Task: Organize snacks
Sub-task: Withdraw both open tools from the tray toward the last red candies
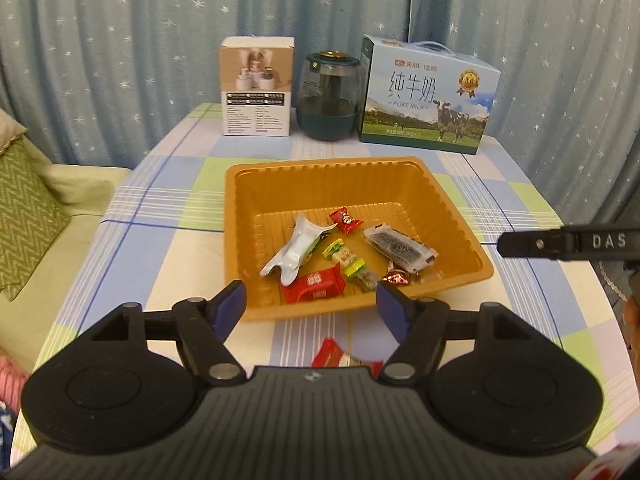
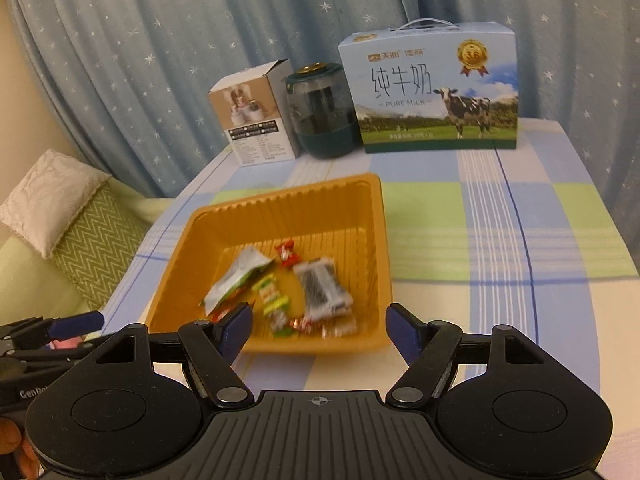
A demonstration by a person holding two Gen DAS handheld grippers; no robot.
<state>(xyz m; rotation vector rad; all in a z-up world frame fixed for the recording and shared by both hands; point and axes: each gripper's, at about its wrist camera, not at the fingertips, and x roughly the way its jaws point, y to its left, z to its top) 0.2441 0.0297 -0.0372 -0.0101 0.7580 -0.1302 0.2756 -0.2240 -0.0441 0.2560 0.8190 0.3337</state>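
An orange plastic tray point(image 1: 400, 184) sits on the checked tablecloth and holds several wrapped snacks: a silver pouch point(image 1: 298, 248), a red wafer pack point(image 1: 314, 289), a black-and-white bar point(image 1: 400, 249) and small candies. It also shows in the right wrist view point(image 2: 360, 200). My left gripper point(image 1: 311, 307) is open and empty at the tray's near edge. A red-and-white snack point(image 1: 332, 354) lies on the cloth just under it. My right gripper point(image 2: 319, 329) is open and empty over the tray's near right corner.
At the table's back stand a white box point(image 1: 257, 86), a dark green jar point(image 1: 328, 96) and a pure milk carton point(image 1: 428, 94). A sofa with a green cushion point(image 1: 28, 208) is at the left. Blue starred curtains hang behind.
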